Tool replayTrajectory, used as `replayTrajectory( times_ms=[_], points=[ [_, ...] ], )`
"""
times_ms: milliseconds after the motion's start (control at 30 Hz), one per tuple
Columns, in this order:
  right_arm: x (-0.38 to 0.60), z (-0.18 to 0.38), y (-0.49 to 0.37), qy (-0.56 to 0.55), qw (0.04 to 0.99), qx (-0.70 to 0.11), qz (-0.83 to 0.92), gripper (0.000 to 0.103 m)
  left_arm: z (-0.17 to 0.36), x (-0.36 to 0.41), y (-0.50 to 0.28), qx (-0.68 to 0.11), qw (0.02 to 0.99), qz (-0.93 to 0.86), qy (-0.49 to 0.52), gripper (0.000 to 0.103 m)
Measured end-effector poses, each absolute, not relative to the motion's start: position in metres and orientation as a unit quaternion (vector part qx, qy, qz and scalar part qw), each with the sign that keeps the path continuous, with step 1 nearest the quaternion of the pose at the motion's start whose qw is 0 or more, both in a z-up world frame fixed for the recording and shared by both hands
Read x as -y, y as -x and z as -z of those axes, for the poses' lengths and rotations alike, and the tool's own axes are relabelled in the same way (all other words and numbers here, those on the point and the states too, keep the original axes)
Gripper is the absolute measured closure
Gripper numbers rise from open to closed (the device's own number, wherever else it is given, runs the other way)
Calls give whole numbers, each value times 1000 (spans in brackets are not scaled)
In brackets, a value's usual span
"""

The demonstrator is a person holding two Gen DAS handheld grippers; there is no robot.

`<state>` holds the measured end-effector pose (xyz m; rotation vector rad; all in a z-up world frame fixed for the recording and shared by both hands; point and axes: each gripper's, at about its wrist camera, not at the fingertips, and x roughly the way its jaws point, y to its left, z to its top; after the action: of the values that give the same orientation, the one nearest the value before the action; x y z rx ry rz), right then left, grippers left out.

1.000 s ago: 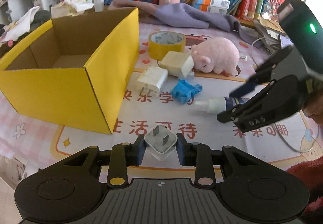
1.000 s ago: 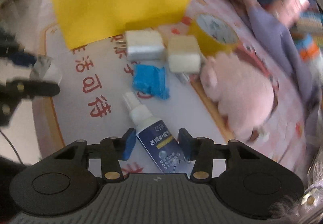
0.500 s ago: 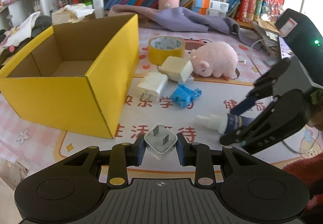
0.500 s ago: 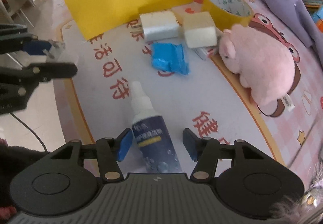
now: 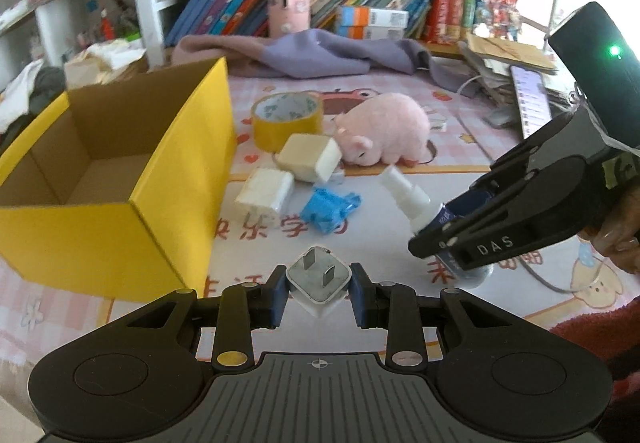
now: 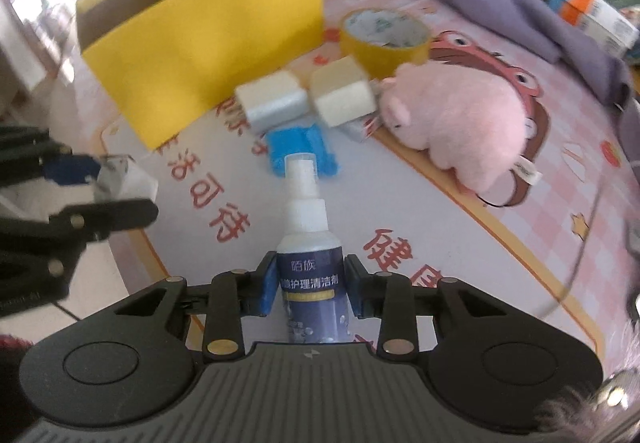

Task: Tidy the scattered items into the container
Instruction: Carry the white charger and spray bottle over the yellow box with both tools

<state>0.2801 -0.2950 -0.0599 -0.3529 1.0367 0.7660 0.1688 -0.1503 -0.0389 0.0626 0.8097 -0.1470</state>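
Observation:
My left gripper (image 5: 319, 285) is shut on a small white plug adapter (image 5: 319, 277), prongs up, held in front of the open yellow cardboard box (image 5: 132, 227). My right gripper (image 6: 310, 289) is closing its jaws on a spray bottle (image 6: 306, 227) with a white nozzle and dark blue label; both blue pads press its sides. In the left wrist view the same bottle (image 5: 404, 195) tilts up off the mat in the right gripper (image 5: 440, 239). In the right wrist view the left gripper (image 6: 104, 187) shows at the left edge with the adapter (image 6: 124, 179).
On the pink printed mat lie a yellow tape roll (image 5: 286, 119), a pink plush pig (image 5: 384, 131), two cream blocks (image 5: 310, 157) (image 5: 264, 191) and a blue crumpled item (image 5: 330, 209). A purple cloth (image 5: 320, 55) and bookshelves stand behind. A cable lies at the right.
The right gripper's jaws, open around the bottle before, have shut on it and tipped it up off the mat. The left gripper still holds the adapter, slightly rolled.

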Motion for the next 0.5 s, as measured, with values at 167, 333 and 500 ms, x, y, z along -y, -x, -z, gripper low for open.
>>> replayTrajectory(
  times_ms=[167,333,500],
  points=[
    [303,42,-266,132,827,-447,-313,72,34,150,-167,-380,919,100,-43,73],
    [306,22,-248,93,858,-421,-280,72,25,142,-161,-359,923,128,-53,73],
    [298,8,-224,84,874,-407,-253,72,13,128,-143,-341,924,157,-68,73]
  ],
)
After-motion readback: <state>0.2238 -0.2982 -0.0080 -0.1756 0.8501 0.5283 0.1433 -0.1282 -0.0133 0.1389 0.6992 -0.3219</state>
